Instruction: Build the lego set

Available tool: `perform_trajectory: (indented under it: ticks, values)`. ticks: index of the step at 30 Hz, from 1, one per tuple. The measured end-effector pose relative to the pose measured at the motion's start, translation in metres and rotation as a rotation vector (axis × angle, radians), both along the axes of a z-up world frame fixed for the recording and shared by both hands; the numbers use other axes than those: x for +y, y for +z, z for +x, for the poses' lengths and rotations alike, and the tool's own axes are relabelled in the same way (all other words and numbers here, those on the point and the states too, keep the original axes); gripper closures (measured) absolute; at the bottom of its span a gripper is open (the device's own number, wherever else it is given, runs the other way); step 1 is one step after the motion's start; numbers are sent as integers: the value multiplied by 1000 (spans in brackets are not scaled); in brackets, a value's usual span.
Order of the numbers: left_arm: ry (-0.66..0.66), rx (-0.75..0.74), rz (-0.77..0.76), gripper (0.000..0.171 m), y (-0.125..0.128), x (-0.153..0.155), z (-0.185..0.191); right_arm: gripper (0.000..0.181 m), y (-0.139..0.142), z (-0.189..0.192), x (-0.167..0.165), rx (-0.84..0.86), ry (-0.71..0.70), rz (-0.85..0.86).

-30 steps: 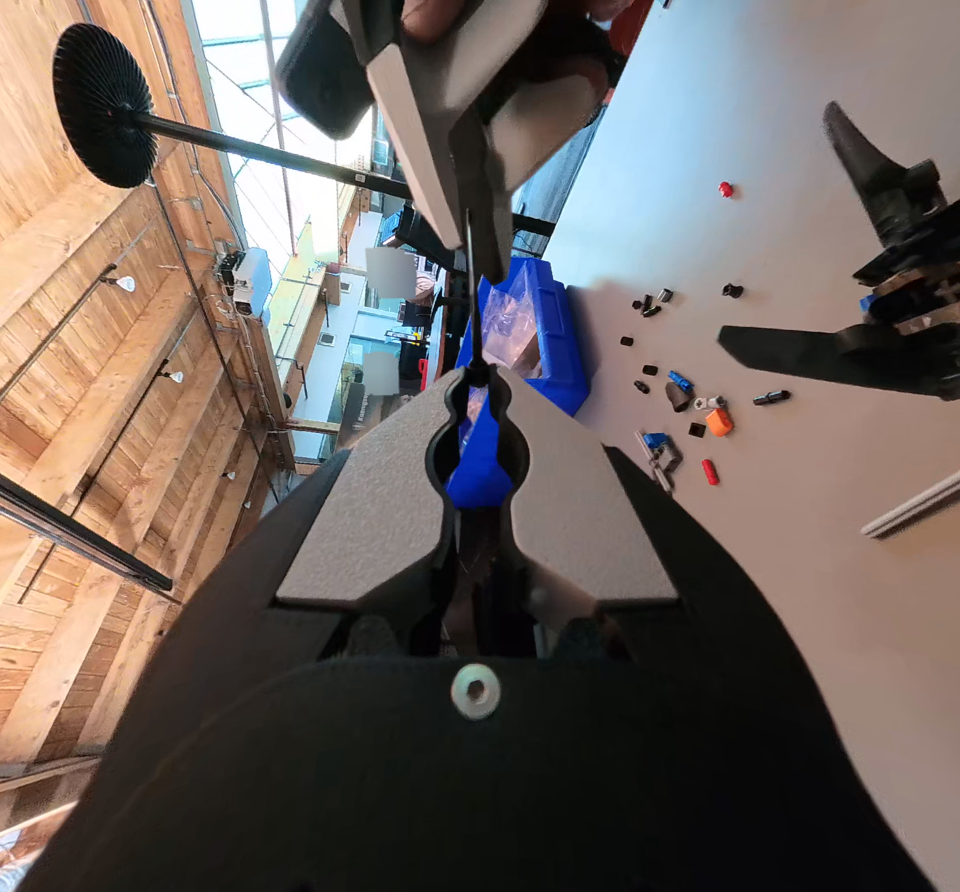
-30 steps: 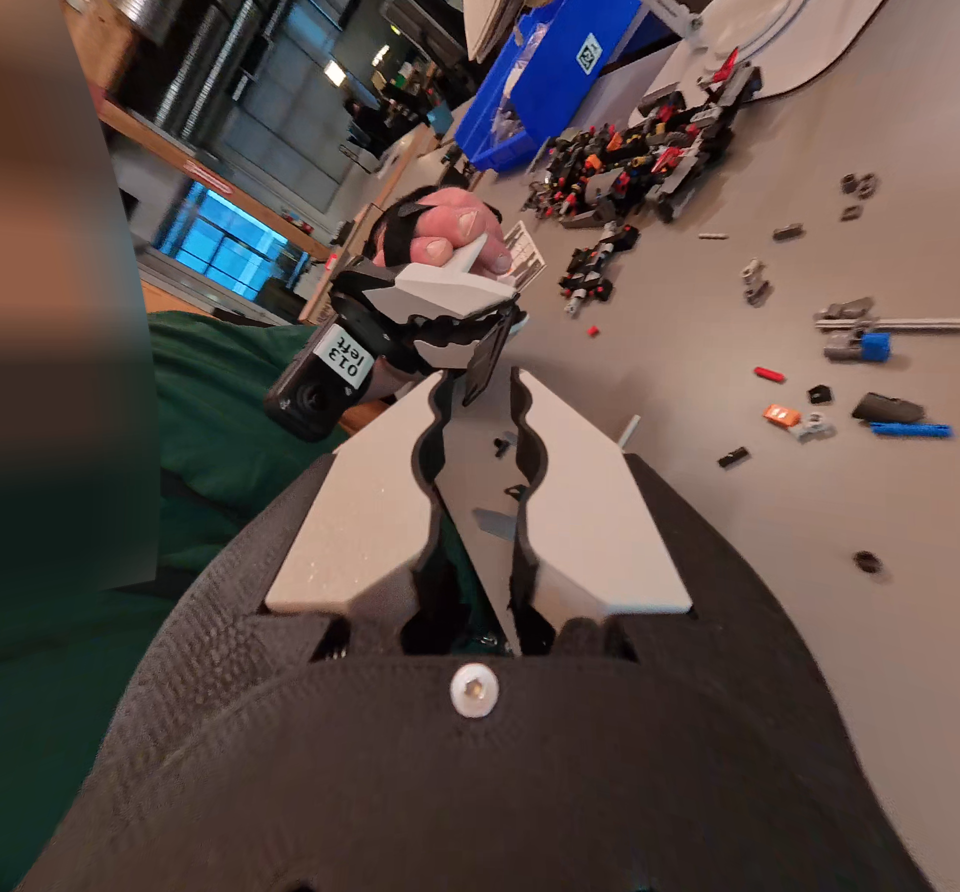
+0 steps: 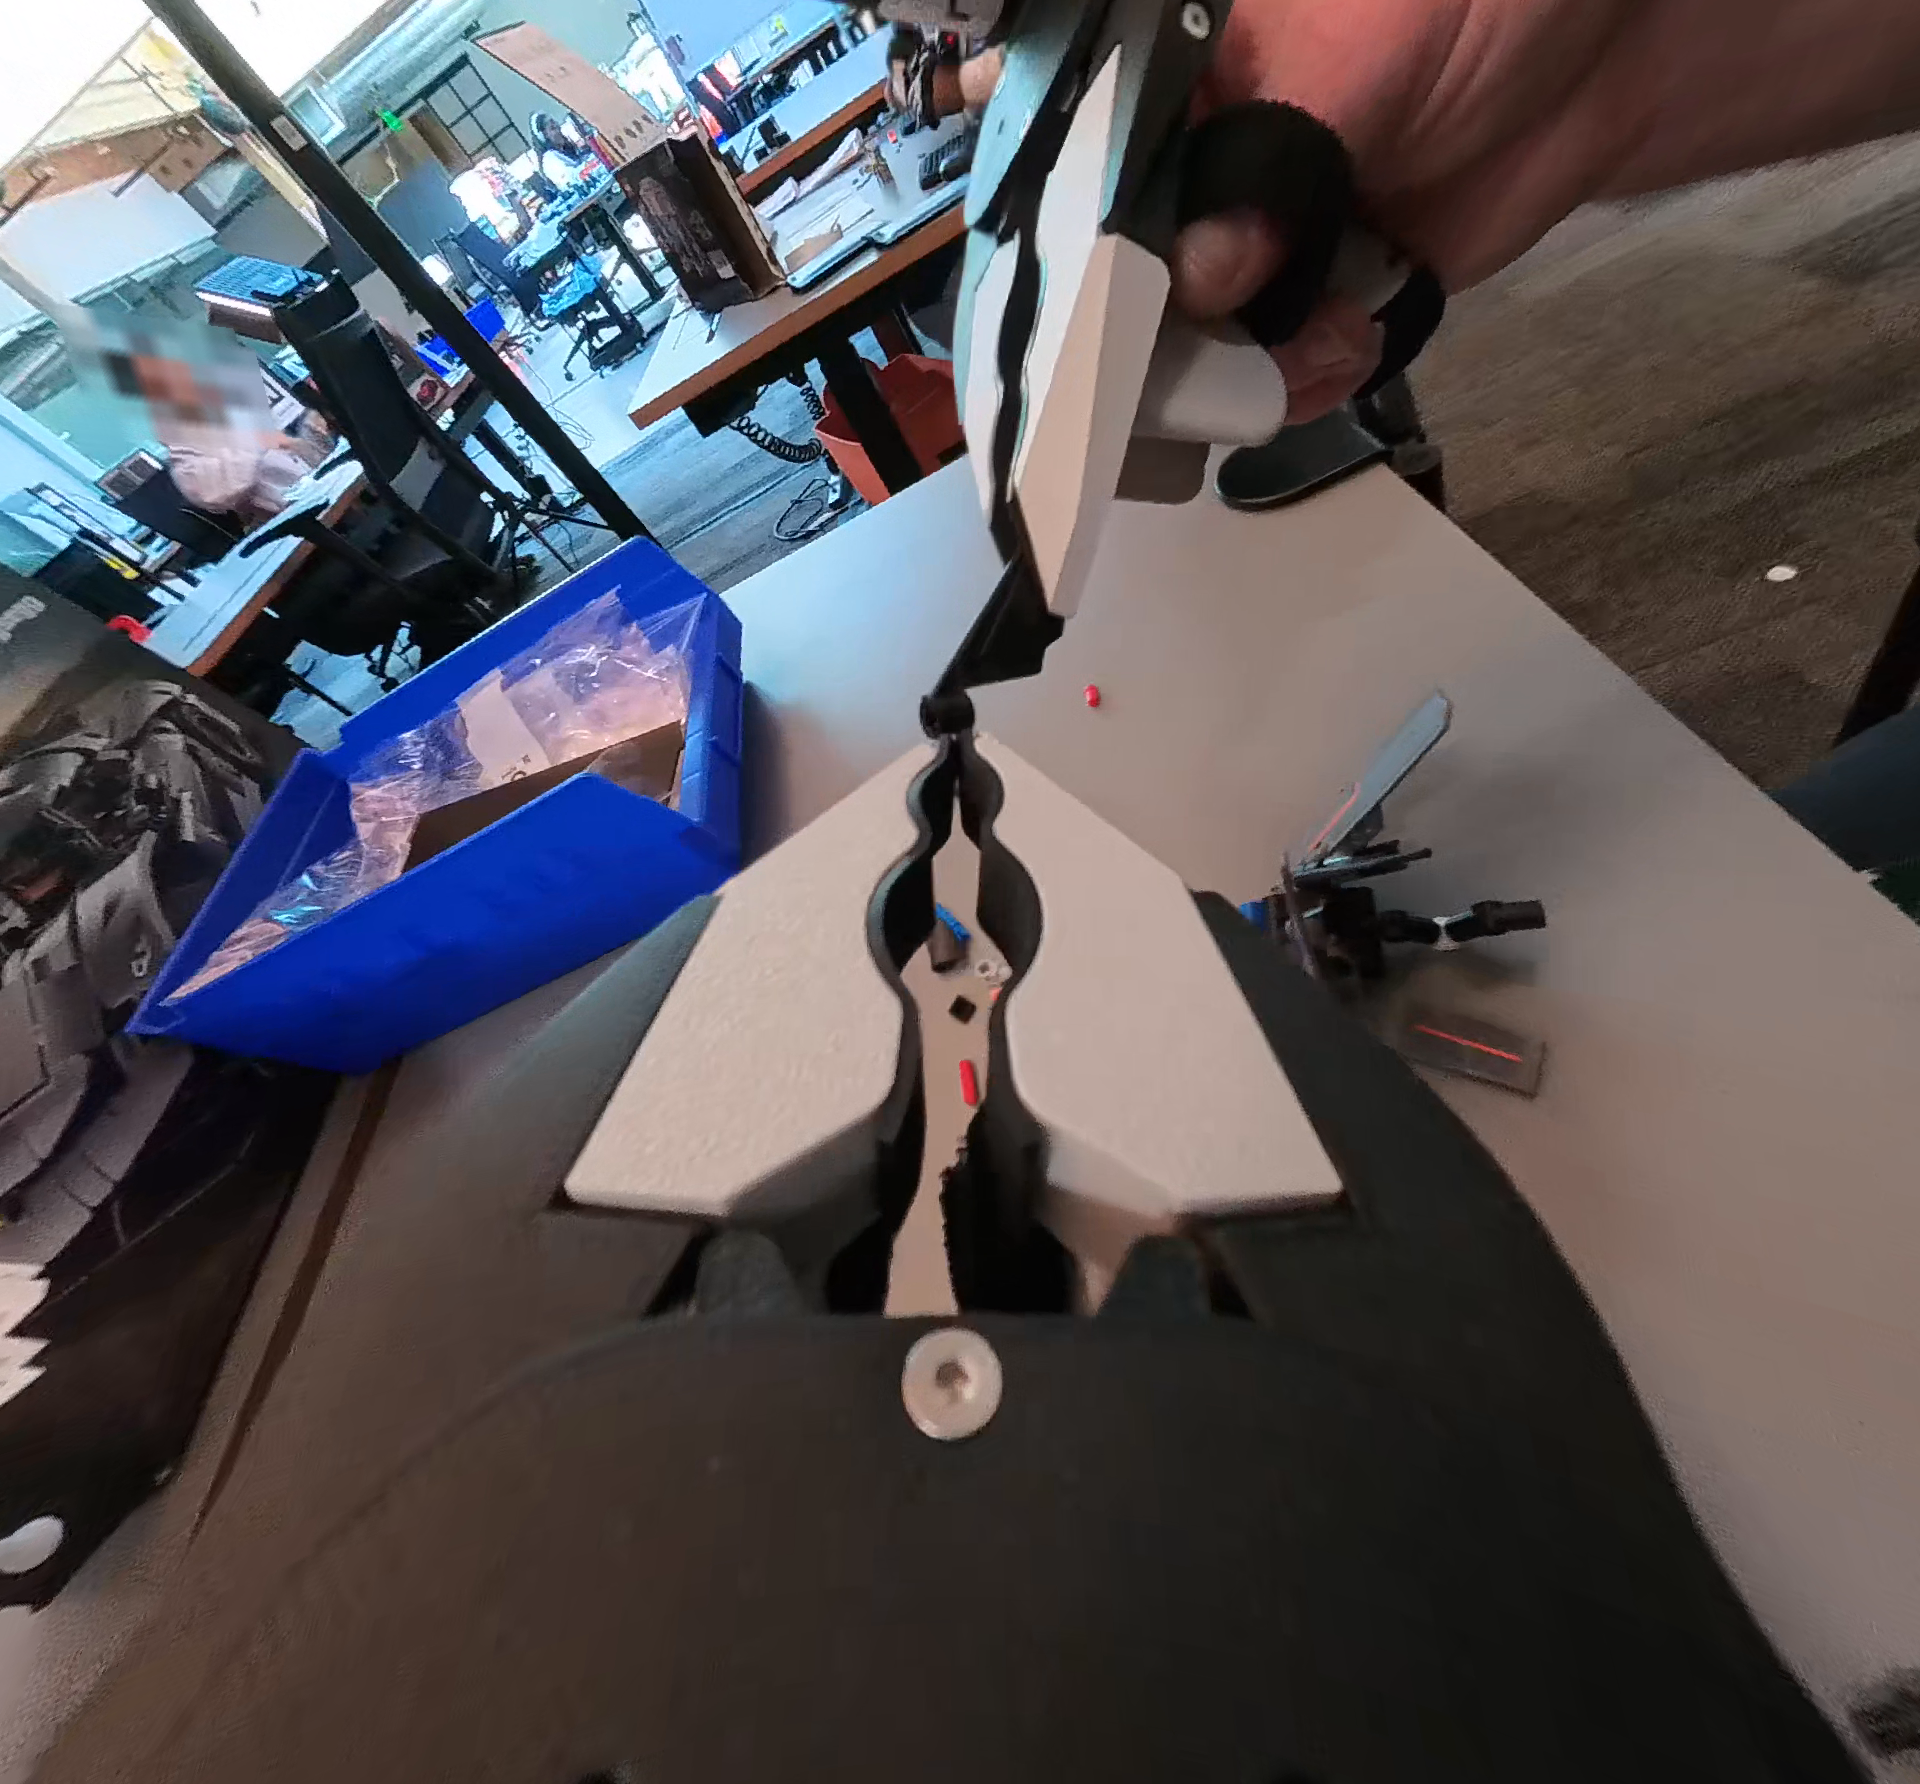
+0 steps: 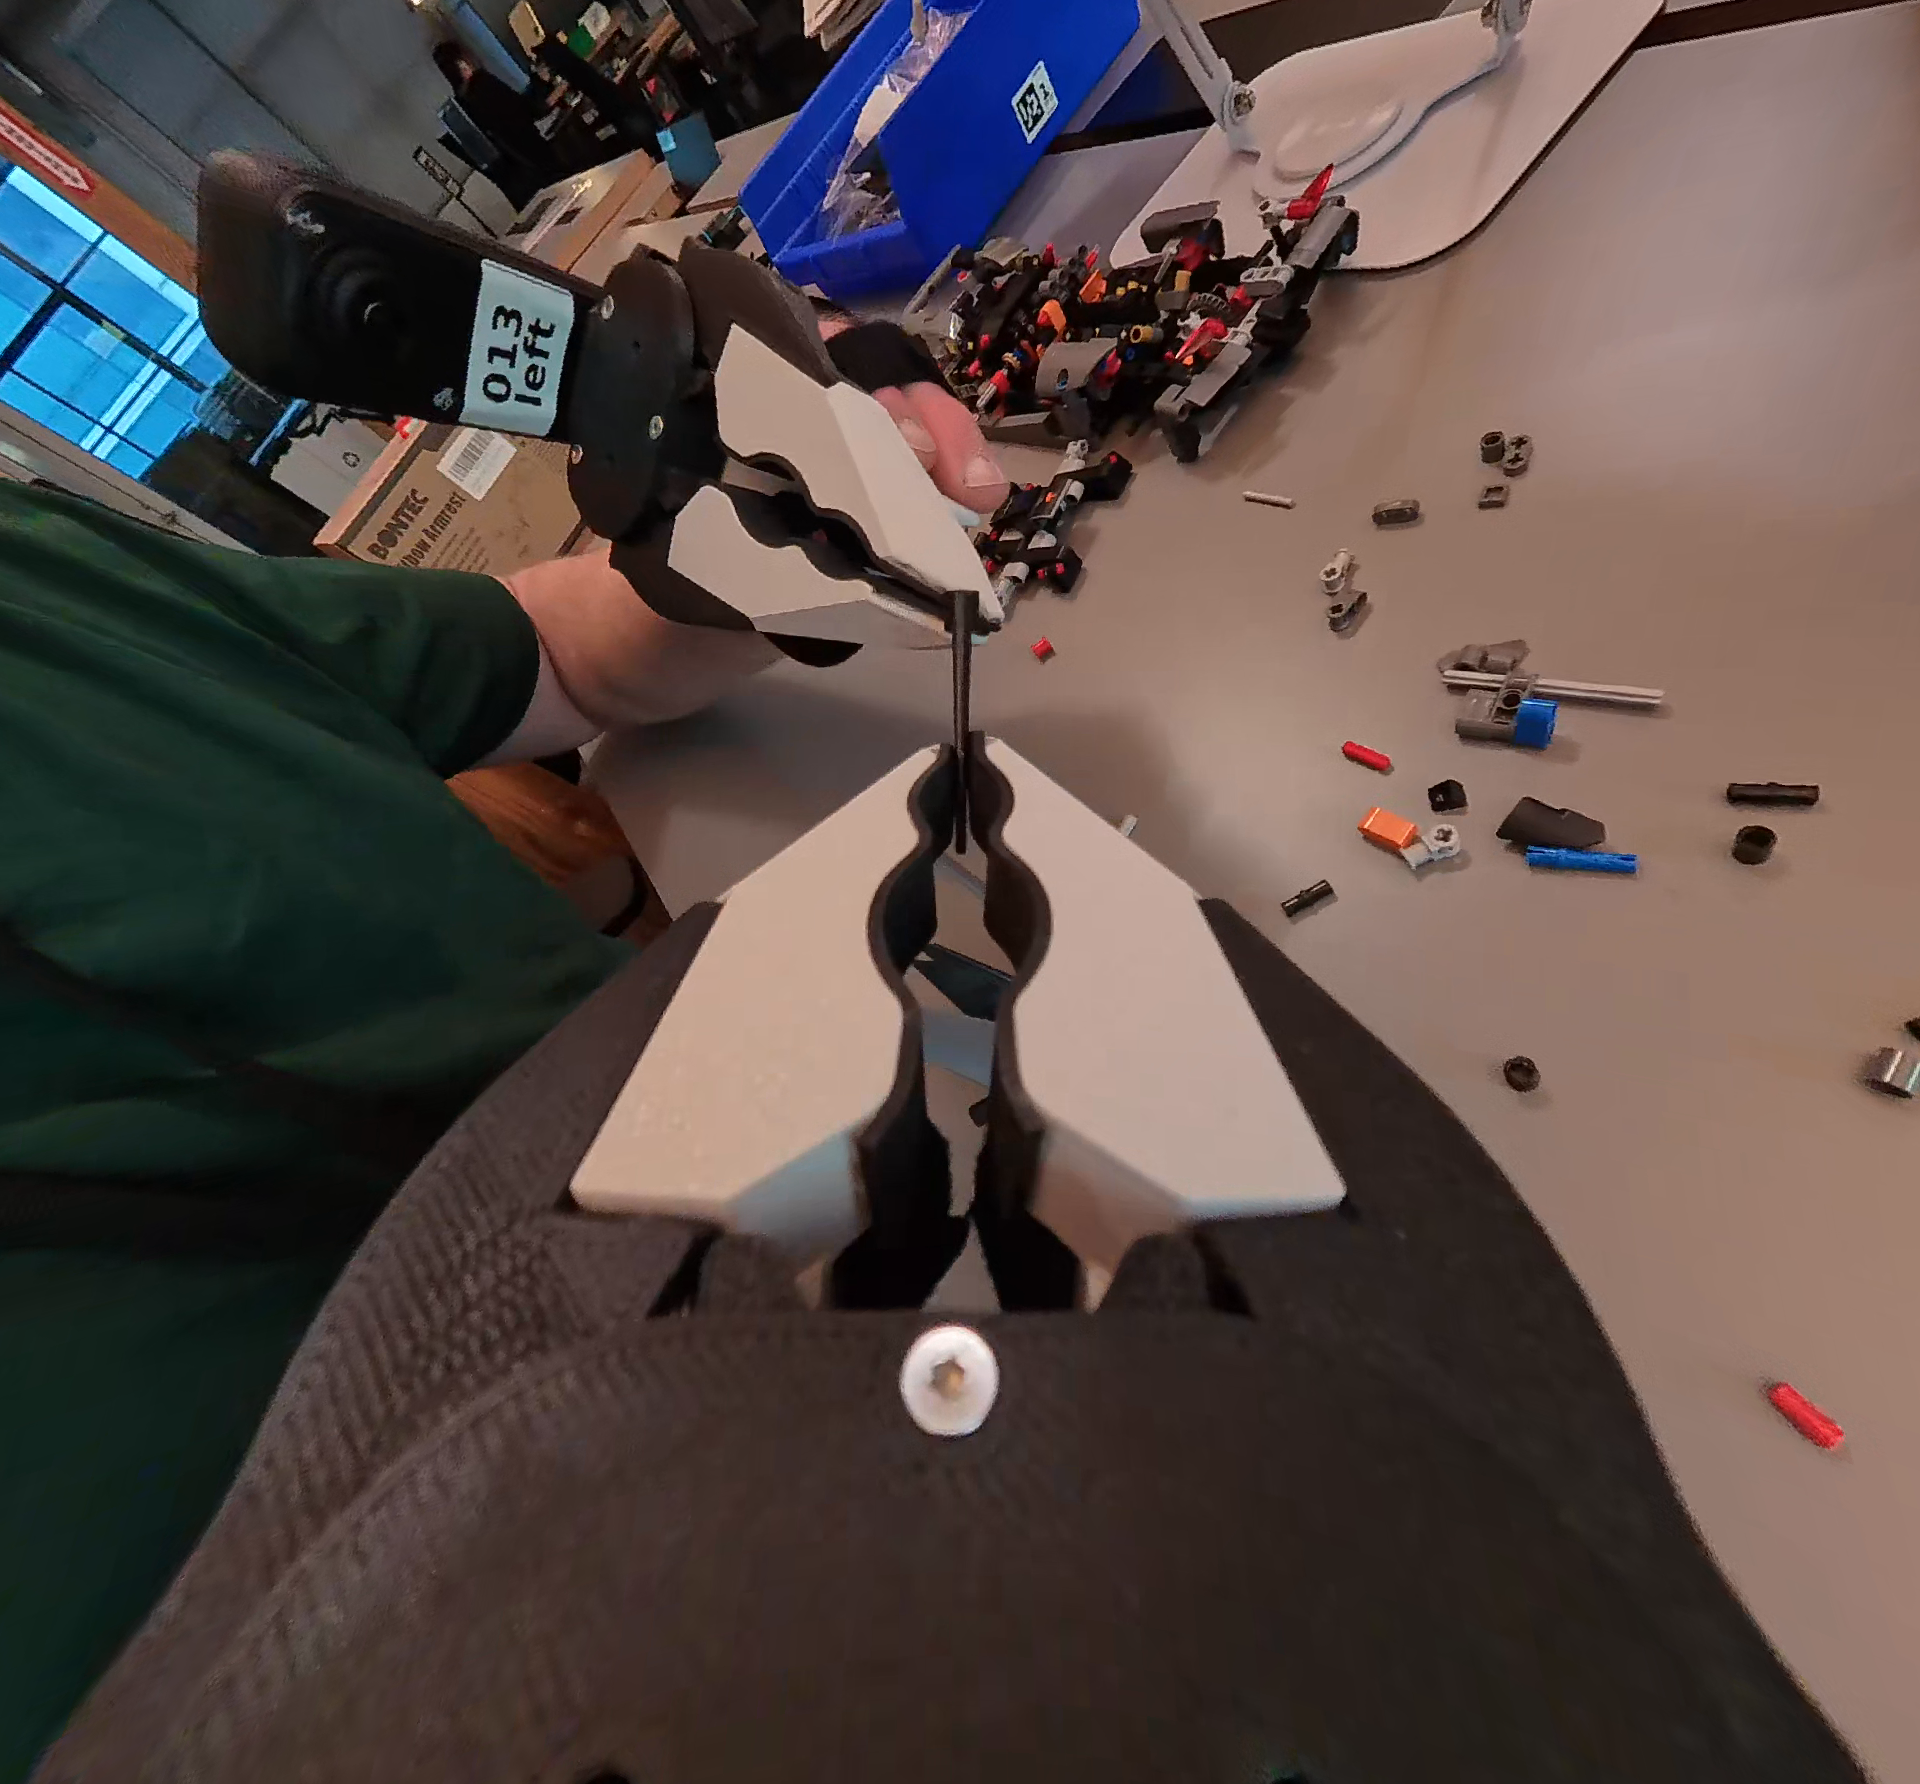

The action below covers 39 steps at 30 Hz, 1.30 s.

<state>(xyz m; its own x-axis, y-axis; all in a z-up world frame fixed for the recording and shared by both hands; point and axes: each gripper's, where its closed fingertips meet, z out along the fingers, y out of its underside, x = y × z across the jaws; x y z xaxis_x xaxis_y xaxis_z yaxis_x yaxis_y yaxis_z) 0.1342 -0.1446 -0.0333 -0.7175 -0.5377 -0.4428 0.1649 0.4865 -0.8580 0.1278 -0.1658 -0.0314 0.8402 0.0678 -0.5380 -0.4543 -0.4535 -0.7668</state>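
Note:
My left gripper (image 3: 948, 749) is shut on a small black pin (image 3: 945, 714) at its tips. The pin meets the lower end of a thin black flat piece (image 3: 1003, 643). My right gripper (image 4: 961, 760) is shut on that flat piece, seen edge-on in the right wrist view (image 4: 961, 695). The two grippers face each other tip to tip above the grey table (image 4: 1558, 1215). The right gripper (image 3: 1023, 581) comes down from the top in the left wrist view. The left gripper (image 4: 977, 607) comes in from the left in the right wrist view. A partly built black, grey and red lego model (image 4: 1143, 332) lies farther back.
A blue bin (image 3: 468, 861) with plastic bags stands at the left, beside a printed box (image 3: 104, 851). Loose pieces (image 4: 1507, 695) are scattered to the right. A small assembly (image 3: 1351, 893) and a red pin (image 3: 1090, 694) lie near. A white stand base (image 4: 1434, 124) is at the back. The tips of both grippers are at nearly the same place.
The left gripper has swung from pointing up at the ceiling down towards the table. Both grippers stay shut and joined at the black piece.

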Motion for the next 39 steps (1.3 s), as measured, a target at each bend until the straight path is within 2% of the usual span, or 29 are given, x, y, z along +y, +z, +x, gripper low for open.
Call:
perform_trajectory:
  ticks: [5,9,16,25,28,32,35,39]
  values:
    - [-9,1,-12,171,-2,-3,-1,181,0,3,-2,-62,-39,-10]
    - [1,-2,-51,163,4,1,1,181,1,3,-3,-61,-47,-13]
    - [50,-69,16,167,3,-1,4,181,-3,2,-1,-58,-65,-17]
    - [64,-137,74,157,2,-5,3,181,-5,1,1,-25,-88,-13]
    - [81,-153,97,164,0,-4,6,181,-6,0,1,-17,-86,-11]
    - [71,-159,104,164,1,-4,6,181,-5,0,0,-43,-87,-13]
    - [49,-140,108,165,-1,-7,4,174,-2,-2,-3,-41,-75,-23]
    - [21,-138,101,165,-1,-11,3,181,-6,-5,-3,-87,-57,-61]
